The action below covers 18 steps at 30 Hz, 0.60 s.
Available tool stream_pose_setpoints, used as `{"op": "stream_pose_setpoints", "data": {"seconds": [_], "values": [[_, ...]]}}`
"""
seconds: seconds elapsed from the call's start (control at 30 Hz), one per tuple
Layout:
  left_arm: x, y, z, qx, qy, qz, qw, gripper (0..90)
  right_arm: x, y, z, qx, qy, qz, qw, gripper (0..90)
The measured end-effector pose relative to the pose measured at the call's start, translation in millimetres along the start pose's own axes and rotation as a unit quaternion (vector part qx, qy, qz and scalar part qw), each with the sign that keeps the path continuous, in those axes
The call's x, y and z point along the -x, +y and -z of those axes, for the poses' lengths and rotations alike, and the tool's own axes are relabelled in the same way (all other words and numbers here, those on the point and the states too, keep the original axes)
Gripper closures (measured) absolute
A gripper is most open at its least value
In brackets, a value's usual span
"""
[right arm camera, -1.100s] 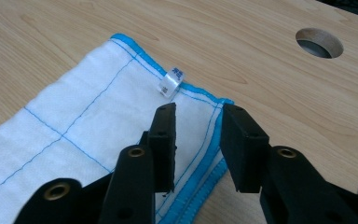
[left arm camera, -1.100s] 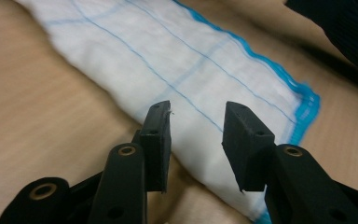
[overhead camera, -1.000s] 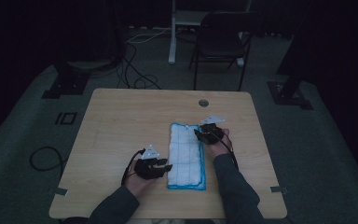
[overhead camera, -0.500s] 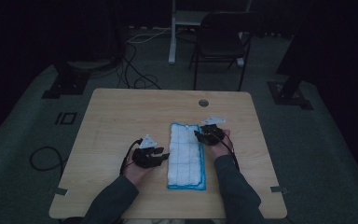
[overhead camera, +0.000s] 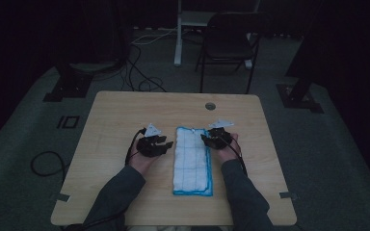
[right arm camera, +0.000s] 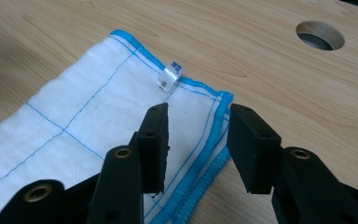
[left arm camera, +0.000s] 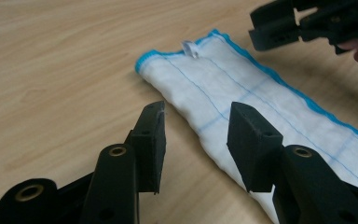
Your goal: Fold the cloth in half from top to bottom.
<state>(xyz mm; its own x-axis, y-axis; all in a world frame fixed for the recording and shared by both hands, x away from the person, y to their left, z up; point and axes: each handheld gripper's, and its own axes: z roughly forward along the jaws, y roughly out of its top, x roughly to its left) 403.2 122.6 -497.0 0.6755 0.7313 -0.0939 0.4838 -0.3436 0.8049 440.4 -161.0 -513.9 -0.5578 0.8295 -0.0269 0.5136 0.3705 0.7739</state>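
A white cloth [overhead camera: 191,161] with blue edging and thin blue grid lines lies folded into a long strip on the wooden table [overhead camera: 125,115]. My left gripper [overhead camera: 169,144] is just left of the strip's far half. In the left gripper view its jaws [left arm camera: 196,109] have just been opening and stand apart, pointing at the cloth's [left arm camera: 242,88] left edge without pressing it. My right gripper [overhead camera: 204,138] is at the far right corner. Its jaws [right arm camera: 198,112] have also just been opening, over the blue-edged corner of the cloth [right arm camera: 84,112], near a small white label [right arm camera: 170,74].
A round cable hole [overhead camera: 210,106] sits in the table beyond the cloth, close to the right gripper [right arm camera: 320,36]. A dark chair [overhead camera: 229,43] and floor cables stand behind the table. Bare wood [left arm camera: 51,70] lies left of the cloth.
My left gripper has moved away from the person along the cloth's left edge, toward its far end. The right gripper has stayed at the far right corner.
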Motion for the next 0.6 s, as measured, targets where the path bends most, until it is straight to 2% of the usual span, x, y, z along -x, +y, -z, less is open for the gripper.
{"op": "stream_pose_setpoints", "data": {"seconds": [0.23,0.3,0.37,0.6], "values": [[-6.3,4.7,-11.9,-0.003,0.007,0.008,0.9999,56.0,3.2,-1.1,-2.7,-0.002,0.001,-0.010,0.9999,58.7],[-9.9,6.2,-21.2,-0.005,0.008,0.017,0.9998,56.0,4.2,-1.3,-2.9,-0.002,0.001,-0.012,0.9999,58.7],[-11.8,7.7,-28.0,-0.010,0.013,0.018,0.9997,55.8,6.1,-1.4,-2.8,0.001,0.002,-0.022,0.9997,58.7],[-16.9,12.5,-44.6,-0.024,0.024,0.024,0.9991,55.5,7.2,-1.5,-2.6,0.001,0.001,-0.023,0.9997,58.7]]}}
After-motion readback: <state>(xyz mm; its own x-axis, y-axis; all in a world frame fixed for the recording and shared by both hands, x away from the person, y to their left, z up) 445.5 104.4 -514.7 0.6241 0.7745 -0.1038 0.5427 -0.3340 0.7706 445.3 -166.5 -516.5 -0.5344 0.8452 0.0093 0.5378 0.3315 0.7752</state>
